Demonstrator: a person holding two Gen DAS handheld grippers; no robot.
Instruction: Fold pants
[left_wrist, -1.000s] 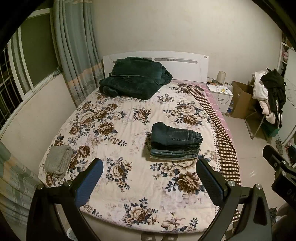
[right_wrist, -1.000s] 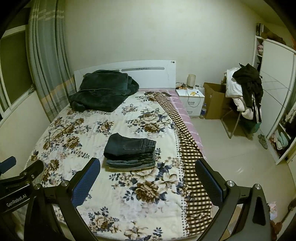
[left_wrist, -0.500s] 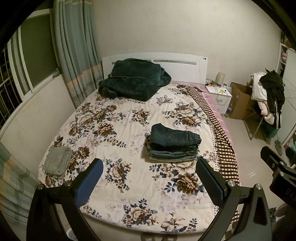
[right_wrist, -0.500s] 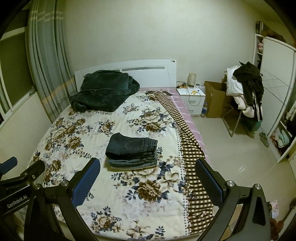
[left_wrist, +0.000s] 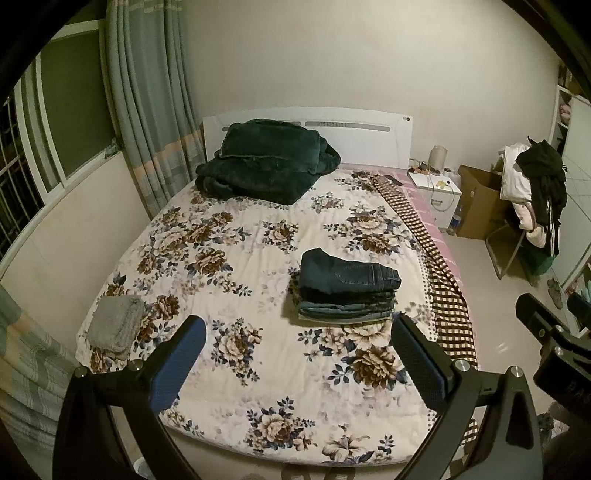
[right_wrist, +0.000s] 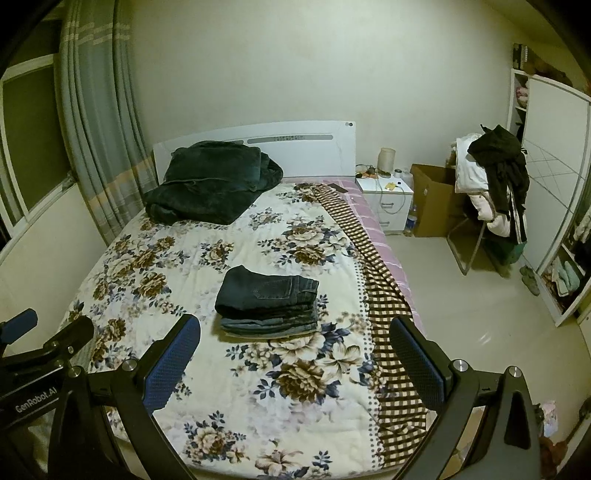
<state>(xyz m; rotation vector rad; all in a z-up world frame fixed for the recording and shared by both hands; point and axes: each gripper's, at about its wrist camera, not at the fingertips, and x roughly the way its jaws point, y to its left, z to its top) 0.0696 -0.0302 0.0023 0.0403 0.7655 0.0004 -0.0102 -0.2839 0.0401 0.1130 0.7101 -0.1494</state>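
Observation:
A neat stack of folded dark jeans (left_wrist: 347, 290) lies on the floral bedspread (left_wrist: 258, 288), right of the bed's middle; it also shows in the right wrist view (right_wrist: 267, 302). My left gripper (left_wrist: 297, 360) is open and empty, held above the foot of the bed, well short of the stack. My right gripper (right_wrist: 295, 360) is open and empty too, also back from the stack. The right gripper's body shows at the right edge of the left wrist view (left_wrist: 554, 350); the left gripper's body shows at the left edge of the right wrist view (right_wrist: 33, 354).
A dark green blanket (left_wrist: 266, 162) is piled by the white headboard (left_wrist: 354, 125). A folded grey cloth (left_wrist: 116, 326) lies at the bed's near left corner. A nightstand (right_wrist: 388, 195), a cardboard box (right_wrist: 436, 199) and a chair heaped with clothes (right_wrist: 495, 184) stand right of the bed. Curtains (left_wrist: 155, 110) hang left.
Both grippers have drifted back and up a little from the bed, so the jeans stack sits slightly lower in both views. Both stay open and empty.

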